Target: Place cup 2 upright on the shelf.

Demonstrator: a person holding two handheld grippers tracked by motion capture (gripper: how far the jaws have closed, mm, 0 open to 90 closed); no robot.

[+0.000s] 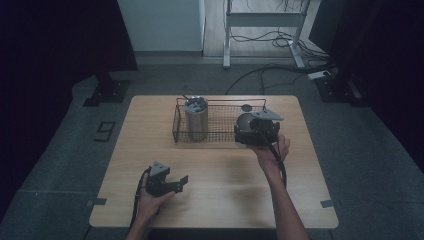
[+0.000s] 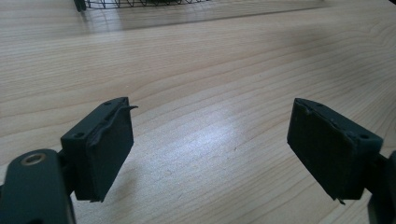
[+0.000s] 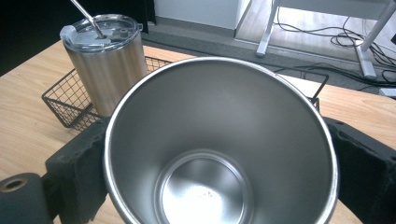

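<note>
A bare steel cup (image 3: 219, 140), without a lid, sits between the jaws of my right gripper (image 3: 219, 158), which is shut on its sides. In the high view this cup (image 1: 244, 121) and the right gripper (image 1: 252, 131) are at the right end of a black wire basket (image 1: 220, 100). A lidded steel tumbler with a straw (image 1: 196, 117) stands upright in the basket's left end, also seen in the right gripper view (image 3: 105, 60). My left gripper (image 1: 176, 184) rests near the table's front left, open, with nothing between its jaws (image 2: 210, 140).
A small dark round disc (image 1: 246, 107) lies at the basket's back right. The wooden table (image 1: 215, 200) is bare in front of the basket. Beyond the table are a desk frame (image 1: 262, 20) and floor cables (image 1: 280, 40).
</note>
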